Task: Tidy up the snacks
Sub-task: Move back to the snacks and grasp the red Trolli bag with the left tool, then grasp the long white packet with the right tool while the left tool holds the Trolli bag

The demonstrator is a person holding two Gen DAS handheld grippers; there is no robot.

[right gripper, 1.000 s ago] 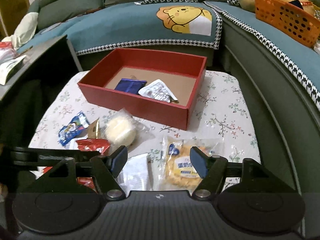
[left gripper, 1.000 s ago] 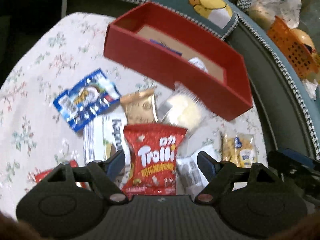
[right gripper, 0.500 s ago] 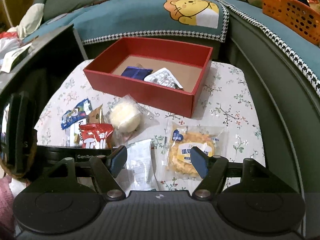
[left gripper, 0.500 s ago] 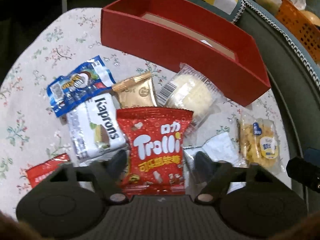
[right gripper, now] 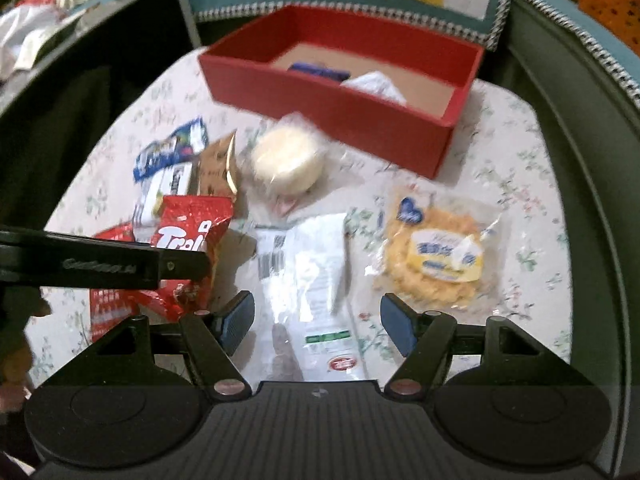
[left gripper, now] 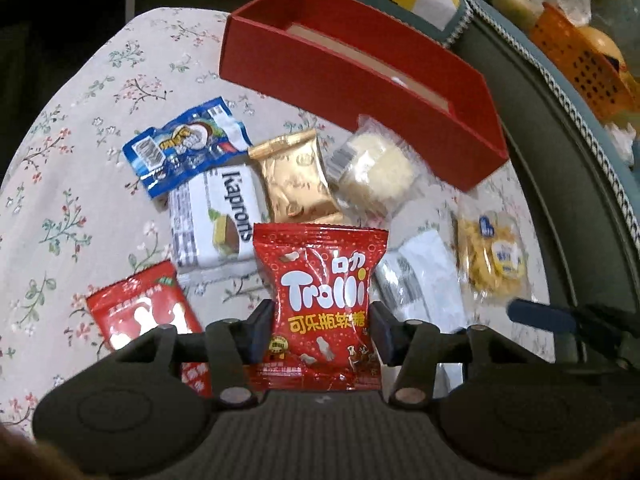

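**Left tongs closing in on the Trolli bag**

Since a second ago the left gripper (left gripper: 321,330) has narrowed a lot, jaws closing with the red Trolli bag (left gripper: 320,304) between them, pads right at its edges. Everything else relative to that bag, left to right: small red packet (left gripper: 136,308) just left, Kaprons wafer pack (left gripper: 218,220) and blue packet (left gripper: 184,146) behind-left, gold packet (left gripper: 296,178) straight behind, round white cake (left gripper: 376,174) behind-right, white sachet (left gripper: 420,280) just right, yellow cookie pack (left gripper: 494,264) further right. Red box (left gripper: 360,76) sits well behind. Right gripper (right gripper: 318,322) hangs wide over the white sachet, not touching it.
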